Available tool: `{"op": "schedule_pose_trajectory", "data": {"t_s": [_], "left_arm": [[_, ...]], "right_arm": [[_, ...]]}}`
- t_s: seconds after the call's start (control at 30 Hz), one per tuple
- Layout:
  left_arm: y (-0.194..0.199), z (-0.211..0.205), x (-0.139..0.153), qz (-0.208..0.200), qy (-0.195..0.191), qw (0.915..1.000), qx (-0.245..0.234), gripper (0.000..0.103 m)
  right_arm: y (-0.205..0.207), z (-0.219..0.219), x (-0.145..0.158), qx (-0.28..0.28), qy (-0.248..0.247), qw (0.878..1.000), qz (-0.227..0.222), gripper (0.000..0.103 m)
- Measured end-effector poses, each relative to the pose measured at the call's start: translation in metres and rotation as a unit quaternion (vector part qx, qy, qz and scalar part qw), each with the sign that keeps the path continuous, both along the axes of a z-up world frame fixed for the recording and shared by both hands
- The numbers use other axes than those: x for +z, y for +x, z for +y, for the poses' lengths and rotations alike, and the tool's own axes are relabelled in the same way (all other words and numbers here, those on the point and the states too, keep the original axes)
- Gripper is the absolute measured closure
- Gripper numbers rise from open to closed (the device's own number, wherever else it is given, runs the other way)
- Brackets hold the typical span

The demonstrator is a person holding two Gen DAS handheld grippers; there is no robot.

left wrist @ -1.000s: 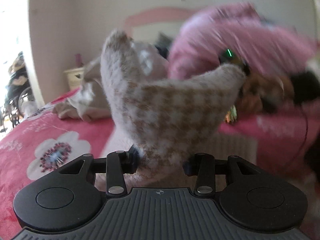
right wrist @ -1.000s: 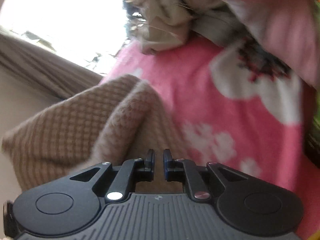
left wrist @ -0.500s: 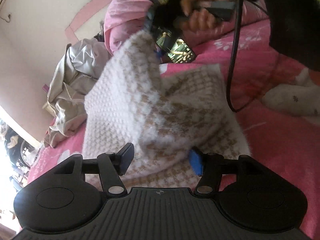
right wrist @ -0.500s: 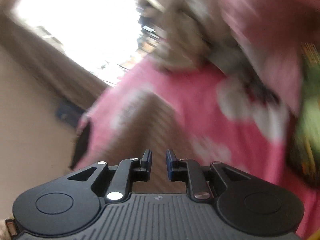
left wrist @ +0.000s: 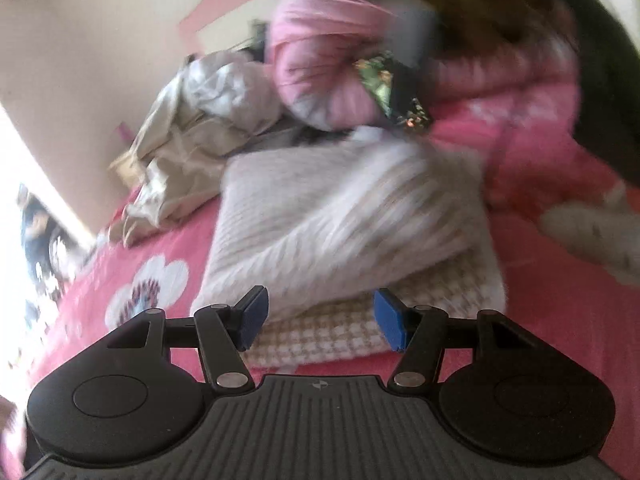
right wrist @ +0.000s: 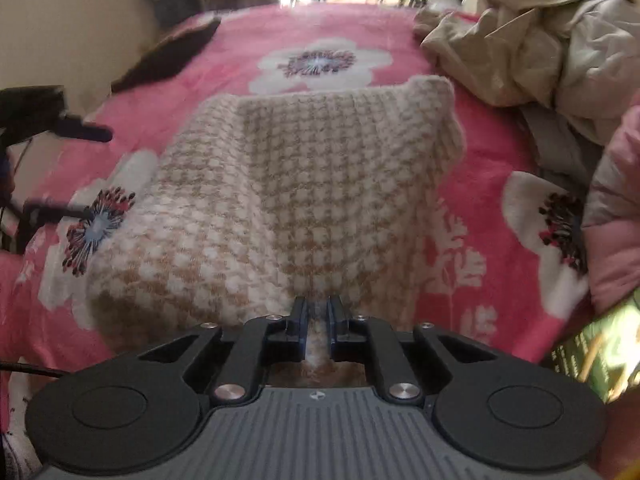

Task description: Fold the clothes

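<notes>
The beige-and-white houndstooth knit sweater (right wrist: 304, 184) lies partly folded; the right gripper (right wrist: 318, 320) pinches its edge, closing, while the left gripper (left wrist: 320, 316) gapes empty above it.

A pink bedspread (right wrist: 248, 44) printed with large white flowers covers the bed. A crumpled beige jacket (right wrist: 532, 52) lies heaped at its far right side, beside a pink padded garment (left wrist: 332, 60). A dark cloth (right wrist: 168, 56) rests near the cream wall (left wrist: 100, 48)
</notes>
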State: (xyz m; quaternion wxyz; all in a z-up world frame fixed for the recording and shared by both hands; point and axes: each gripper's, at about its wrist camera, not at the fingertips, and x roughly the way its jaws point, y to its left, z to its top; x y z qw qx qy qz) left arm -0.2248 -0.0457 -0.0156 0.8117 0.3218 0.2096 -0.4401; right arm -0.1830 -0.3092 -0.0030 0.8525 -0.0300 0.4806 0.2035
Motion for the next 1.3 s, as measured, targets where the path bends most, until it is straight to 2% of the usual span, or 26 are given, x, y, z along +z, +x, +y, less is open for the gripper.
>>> {"op": "schedule_pose_trajectory", "data": {"t_s": [0.07,0.17,0.23,0.27,0.33,0.4,0.5,0.63,0.7,0.8,0.83,0.9,1.0,1.07,1.2,1.3], "left_arm": [[0.016,0.001,0.008,0.034,-0.039,0.9981,0.034,0.044],[0.037,-0.007,0.022,0.083,-0.115,0.9877,0.066,0.044],[0.044,-0.022,0.027,0.117,-0.155,0.979,0.06,0.044],[0.044,-0.033,0.026,0.13,-0.163,0.9768,0.047,0.044],[0.04,-0.056,0.015,0.148,-0.146,0.9778,0.02,0.045],[0.037,-0.075,-0.002,0.171,-0.121,0.9777,0.009,0.05],[0.03,-0.077,-0.018,0.2,-0.104,0.9742,0.003,0.055],[0.024,-0.068,-0.02,0.195,-0.096,0.976,0.003,0.055],[0.022,-0.067,-0.022,0.192,-0.094,0.9769,0.001,0.055],[0.017,-0.069,-0.024,0.178,-0.087,0.9802,-0.004,0.055],[0.015,-0.07,-0.027,0.177,-0.08,0.981,-0.009,0.055],[0.007,-0.07,-0.034,0.171,-0.06,0.9831,-0.025,0.054],[-0.005,-0.07,-0.033,0.136,-0.052,0.9889,-0.03,0.054],[-0.001,-0.068,-0.024,0.138,-0.059,0.9881,-0.032,0.053],[0.006,-0.062,-0.01,0.117,-0.093,0.9885,-0.025,0.051],[0.017,-0.067,-0.022,0.136,-0.081,0.9873,-0.012,0.05]], "right_arm": [[-0.002,-0.005,0.004,-0.018,0.026,0.999,-0.001,0.092],[-0.009,-0.011,0.007,-0.021,0.04,0.999,0.0,0.092],[-0.009,-0.015,0.006,-0.023,0.051,0.998,0.005,0.092],[-0.009,-0.016,0.005,-0.026,0.057,0.998,0.01,0.092],[-0.009,-0.018,0.002,-0.026,0.066,0.997,0.019,0.092],[-0.01,-0.017,0.002,-0.016,0.066,0.997,0.031,0.092],[-0.013,-0.013,0.009,-0.001,0.067,0.997,0.034,0.092],[-0.014,0.0,0.03,0.02,0.095,0.995,0.009,0.092],[-0.018,0.012,0.033,0.043,0.092,0.995,-0.002,0.092],[-0.03,0.022,-0.003,0.048,0.057,0.996,0.045,0.092],[-0.034,0.021,-0.01,0.04,0.063,0.996,0.049,0.092],[-0.036,0.018,-0.014,0.026,0.077,0.995,0.059,0.093],[-0.04,0.016,-0.015,0.013,0.085,0.995,0.057,0.094],[-0.042,0.015,-0.014,0.006,0.089,0.995,0.052,0.094],[-0.047,0.017,-0.013,0.002,0.085,0.996,0.038,0.094],[-0.049,0.016,-0.01,0.006,0.079,0.996,0.03,0.094]]}}
